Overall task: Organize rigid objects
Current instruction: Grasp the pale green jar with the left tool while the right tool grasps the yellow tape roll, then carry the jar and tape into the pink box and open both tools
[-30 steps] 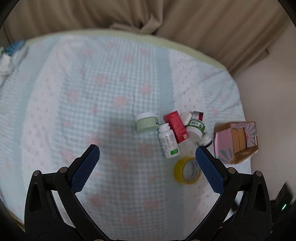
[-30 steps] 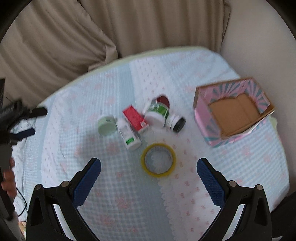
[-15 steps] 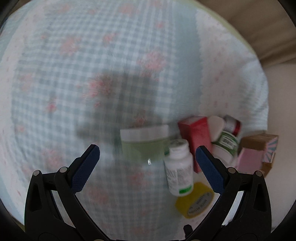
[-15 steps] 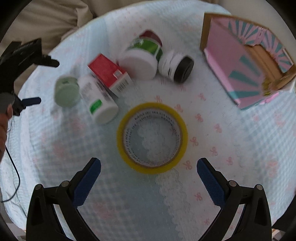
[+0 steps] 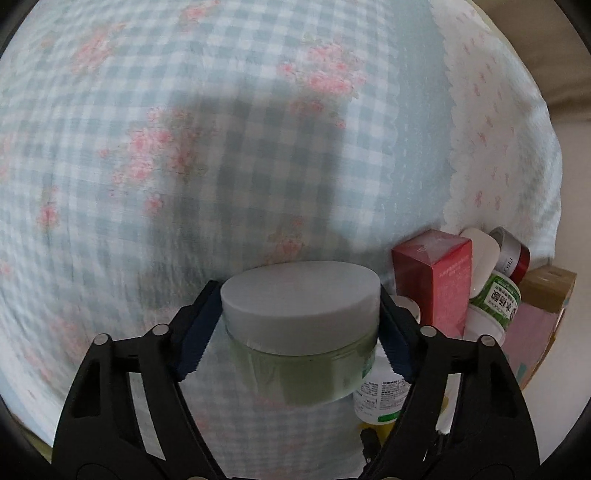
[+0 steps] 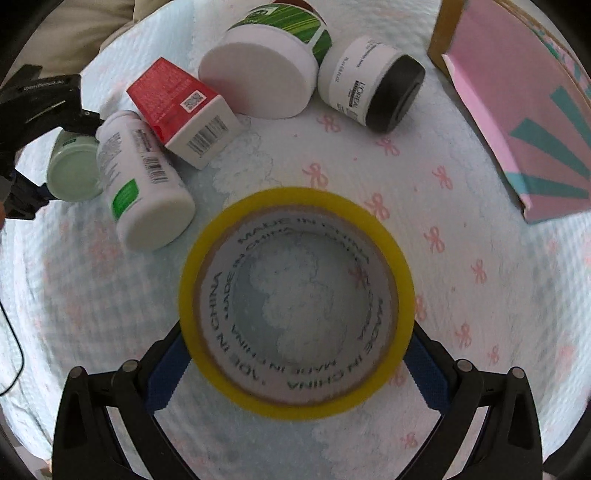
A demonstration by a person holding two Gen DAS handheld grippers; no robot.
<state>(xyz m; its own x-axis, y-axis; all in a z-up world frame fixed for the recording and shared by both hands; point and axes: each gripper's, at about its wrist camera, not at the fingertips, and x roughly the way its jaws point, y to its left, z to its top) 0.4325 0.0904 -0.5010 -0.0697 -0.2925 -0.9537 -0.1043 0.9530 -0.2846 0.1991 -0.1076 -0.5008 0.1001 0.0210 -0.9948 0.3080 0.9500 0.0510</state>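
My left gripper is shut on a pale green jar with a white lid, its blue pads against the lid's two sides. My right gripper is shut on a yellow tape roll, pads touching its left and right rim. In the right wrist view the green jar shows at far left between the other gripper's fingers. A white pill bottle, a red box, a green-labelled tub and a black-capped white jar lie clustered on the cloth.
A pink cardboard box with teal stripes lies at the right; it also shows in the left wrist view. The checked floral tablecloth covers a round table. Beige curtain hangs behind.
Both grippers dropped down and closed: the left onto the green jar, the right onto the yellow tape roll. One second ago both were open and high above the table.
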